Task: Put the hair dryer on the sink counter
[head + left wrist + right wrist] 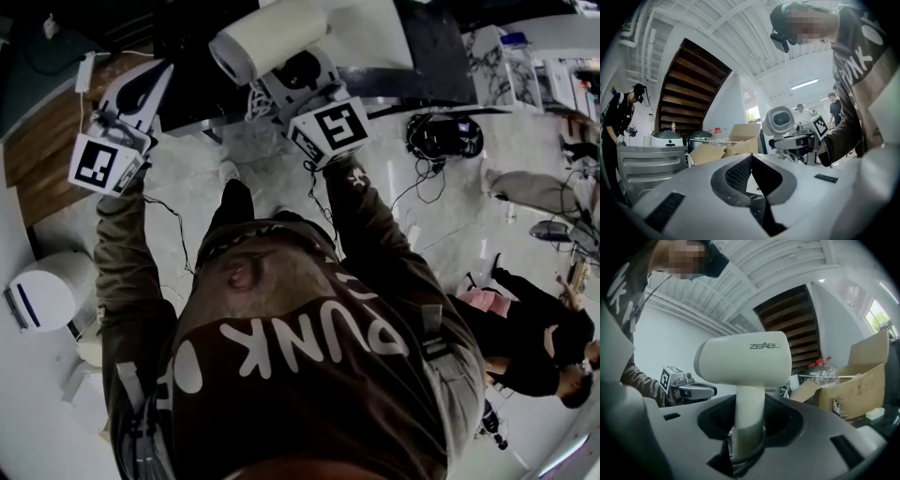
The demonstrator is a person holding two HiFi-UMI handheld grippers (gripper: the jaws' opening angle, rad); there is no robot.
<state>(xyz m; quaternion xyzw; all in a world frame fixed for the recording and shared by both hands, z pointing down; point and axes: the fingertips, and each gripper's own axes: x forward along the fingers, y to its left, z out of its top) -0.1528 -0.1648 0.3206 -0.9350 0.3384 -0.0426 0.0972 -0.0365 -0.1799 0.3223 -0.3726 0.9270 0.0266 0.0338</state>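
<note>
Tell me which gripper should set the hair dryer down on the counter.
Right. The right gripper is clamped on the handle of the hair dryer, which stands upright in it; the left gripper is shut and empty.

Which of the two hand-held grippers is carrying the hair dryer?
The right hand-held gripper: its jaws clamp the handle of the white hair dryer. The left hand-held gripper holds nothing.

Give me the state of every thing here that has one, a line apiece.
hair dryer: upright, gripped by its handle, not set down.
right gripper: shut on the hair dryer's handle.
left gripper: jaws together, nothing between them.
cardboard box: flaps open.
</note>
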